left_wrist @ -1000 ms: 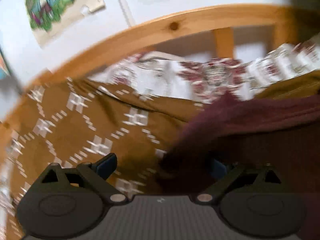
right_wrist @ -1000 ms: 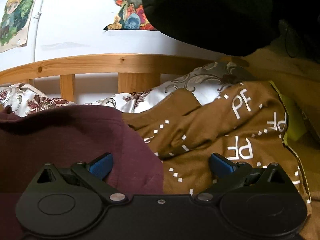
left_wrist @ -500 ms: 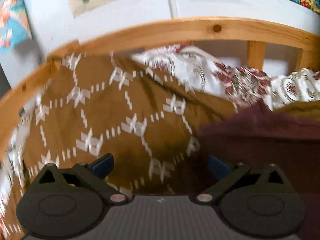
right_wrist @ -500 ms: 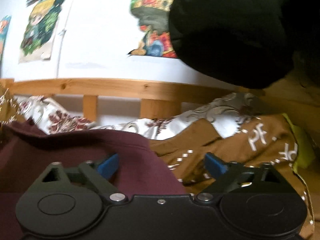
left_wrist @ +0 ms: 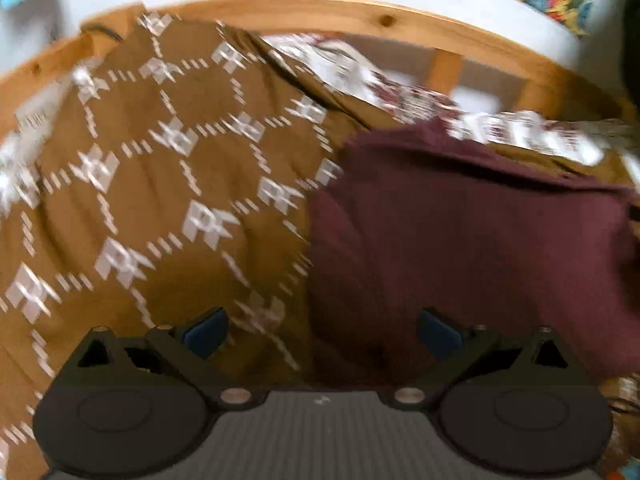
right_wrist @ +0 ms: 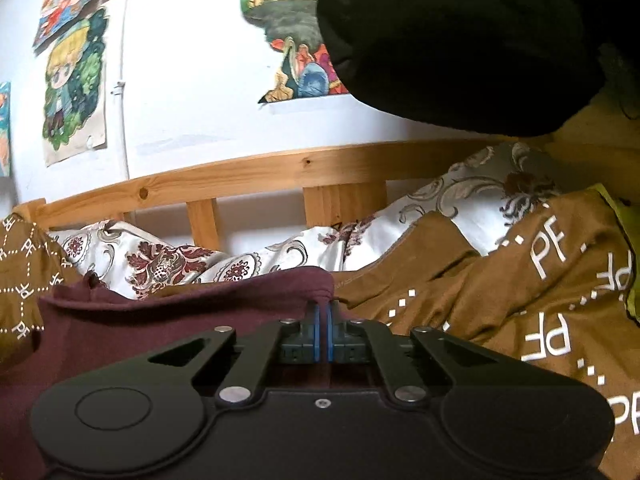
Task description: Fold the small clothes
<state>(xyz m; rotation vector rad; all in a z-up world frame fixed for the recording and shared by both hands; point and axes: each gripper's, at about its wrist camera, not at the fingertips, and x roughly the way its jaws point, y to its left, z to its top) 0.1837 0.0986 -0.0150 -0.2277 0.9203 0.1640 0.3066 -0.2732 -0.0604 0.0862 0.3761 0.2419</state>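
You are working over a bed whose brown patterned blanket (left_wrist: 168,184) is filling the left and centre of the left wrist view, with a floral sheet (right_wrist: 168,260) bunching along the wooden rail (right_wrist: 260,176) in the middle of the right wrist view. On that blanket the maroon garment (left_wrist: 472,240) is lying across the right half of the left wrist view and the lower left of the right wrist view.

It is looking like soft, fairly thick knit: light, limp, not slippery, sagging wherever you are not supporting it. A hemmed edge or corner is probably the best hold, since the doubled cloth gives more to pinch.

Its long axis seems to be running left to right across both frames, the far edge facing the rail; which end is the neck, you cannot tell.

Your right tool (right_wrist: 322,320) is clenching the garment's upper right corner at frame centre. Your left tool (left_wrist: 320,330) is standing released, straddling the garment's left border at lower centre.
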